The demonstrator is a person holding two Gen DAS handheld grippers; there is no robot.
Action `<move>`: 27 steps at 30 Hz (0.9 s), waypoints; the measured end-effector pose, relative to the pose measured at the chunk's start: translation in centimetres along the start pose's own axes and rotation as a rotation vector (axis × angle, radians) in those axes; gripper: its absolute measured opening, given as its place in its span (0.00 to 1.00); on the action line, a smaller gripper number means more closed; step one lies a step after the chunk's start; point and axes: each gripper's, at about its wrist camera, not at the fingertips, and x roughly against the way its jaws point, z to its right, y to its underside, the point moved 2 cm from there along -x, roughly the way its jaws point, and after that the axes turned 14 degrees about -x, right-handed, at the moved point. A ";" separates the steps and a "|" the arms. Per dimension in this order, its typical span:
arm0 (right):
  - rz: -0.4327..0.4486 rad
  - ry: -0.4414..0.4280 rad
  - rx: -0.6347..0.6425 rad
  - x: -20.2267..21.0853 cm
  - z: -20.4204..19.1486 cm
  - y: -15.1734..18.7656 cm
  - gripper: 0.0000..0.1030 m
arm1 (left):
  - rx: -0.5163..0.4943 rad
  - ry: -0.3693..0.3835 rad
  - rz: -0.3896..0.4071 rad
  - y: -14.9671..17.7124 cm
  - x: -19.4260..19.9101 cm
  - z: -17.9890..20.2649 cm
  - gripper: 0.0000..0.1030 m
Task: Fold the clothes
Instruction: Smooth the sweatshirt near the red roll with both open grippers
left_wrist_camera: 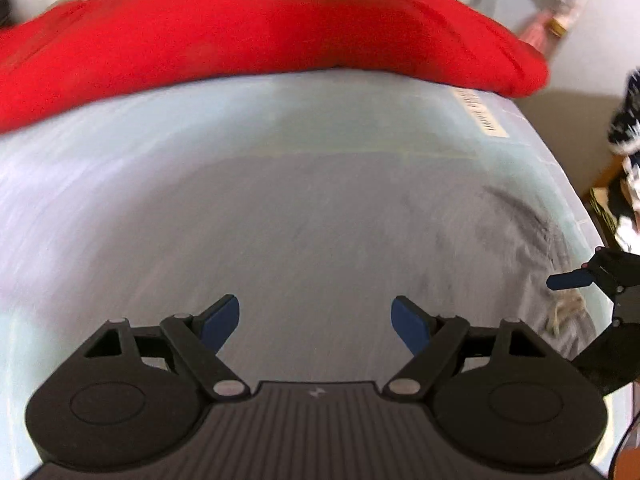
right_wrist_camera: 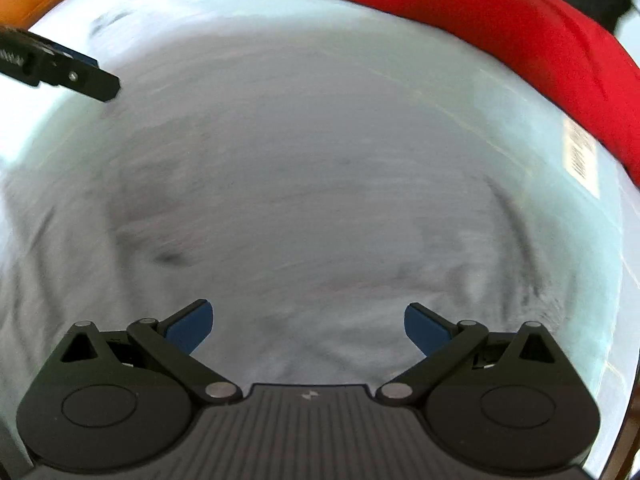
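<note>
Left gripper [left_wrist_camera: 315, 322] released, nothing between blue pads; flat grey cotton garment [left_wrist_camera: 320, 232] mid-frame on pale mat [left_wrist_camera: 72, 208], red cloth [left_wrist_camera: 260, 28] along top. Right gripper [right_wrist_camera: 309, 326] released too, grey garment filling centre, blurred.

Pale table [left_wrist_camera: 120, 208] with a barcode label [right_wrist_camera: 580, 156] near its edge

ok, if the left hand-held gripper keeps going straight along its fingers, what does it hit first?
Most likely the grey garment lying flat on the table; the open left hand-held gripper holds nothing. Depth is blurred, so distance is unclear.
</note>
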 end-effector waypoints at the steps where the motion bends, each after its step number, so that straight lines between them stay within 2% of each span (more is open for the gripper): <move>1: 0.010 0.000 -0.026 -0.3 0.6 -0.2 1.00 | -0.023 0.004 0.008 -0.9 -1.1 0.1 0.80; 5: 0.036 -0.018 -0.087 -3.1 2.1 -2.2 1.00 | -0.110 0.021 0.036 -4.1 -5.6 0.4 0.80; 9: 0.012 0.001 -0.094 -5.9 2.3 -1.9 1.00 | -0.126 0.024 0.008 -4.4 -8.8 -0.8 0.80; 12: 0.033 -0.008 -0.141 -6.5 3.2 -1.4 1.00 | -0.091 0.019 -0.036 -3.8 -10.5 -2.5 0.80; 14: 0.048 -0.013 -0.160 -6.5 3.4 -1.1 1.00 | -0.077 0.030 -0.032 -3.3 -10.7 -3.4 0.83; 20: 0.047 -0.003 -0.147 -5.5 3.7 -1.8 1.00 | -0.129 0.055 -0.034 -3.1 -11.2 -3.5 0.94; 24: 0.035 -0.008 -0.141 -4.2 3.8 -2.9 1.00 | -0.109 0.058 -0.044 -3.4 -11.1 -3.5 0.93; 27: -0.016 -0.027 -0.123 -4.0 4.1 -3.8 1.00 | -0.102 0.050 -0.034 -3.9 -10.1 -3.3 0.90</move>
